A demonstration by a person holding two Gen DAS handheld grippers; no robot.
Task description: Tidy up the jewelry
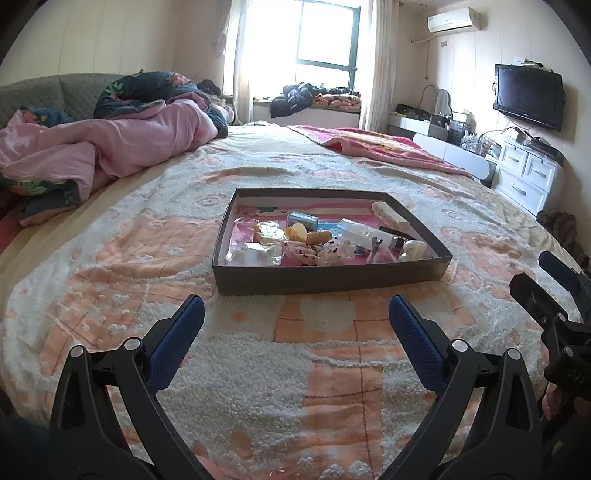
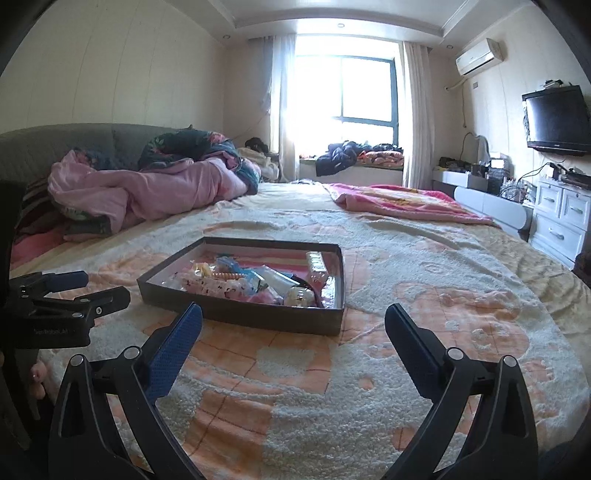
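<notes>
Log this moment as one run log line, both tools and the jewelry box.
left tool: open, empty | right tool: open, empty | box: on bedspread, full of small items, untouched | stage: before first pick

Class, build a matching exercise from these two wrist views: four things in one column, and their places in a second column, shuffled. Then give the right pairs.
Things:
1. dark tray
2. pink quilt
3. television
4. air conditioner

Places:
A. high on the wall beside the window
B. mounted on the wall above the white drawers
C. on the bedspread, just ahead of both open grippers
D. heaped at the far left of the bed

Pairs: 1-C, 2-D, 3-B, 4-A
</notes>
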